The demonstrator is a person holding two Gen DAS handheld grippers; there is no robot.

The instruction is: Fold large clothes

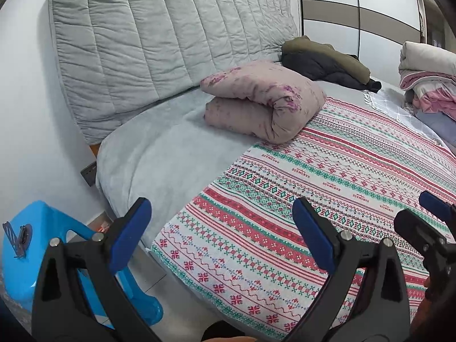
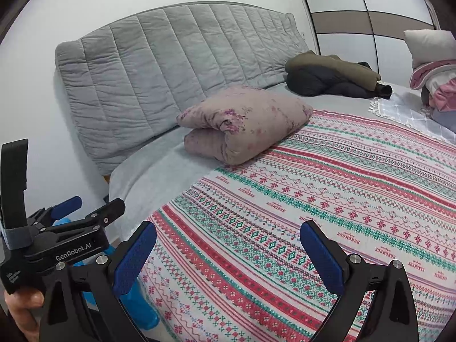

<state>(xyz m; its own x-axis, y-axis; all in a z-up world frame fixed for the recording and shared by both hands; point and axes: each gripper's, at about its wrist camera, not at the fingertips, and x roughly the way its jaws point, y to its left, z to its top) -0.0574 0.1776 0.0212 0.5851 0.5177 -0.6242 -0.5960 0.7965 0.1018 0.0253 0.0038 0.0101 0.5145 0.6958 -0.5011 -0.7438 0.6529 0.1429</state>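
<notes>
On the bed, pink garment (image 2: 242,122) folded — left claw (image 1: 222,233), right claw (image 2: 228,256) spread.

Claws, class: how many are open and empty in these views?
2. The left claw hovers over the patterned blanket's near edge; the right claw hangs beside it, also over the blanket. Neither holds anything.

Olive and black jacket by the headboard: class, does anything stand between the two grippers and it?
Yes. The folded pink quilt lies on the bed between the open right gripper and the jacket. The left gripper is open too. The patterned blanket lies flat.
</notes>
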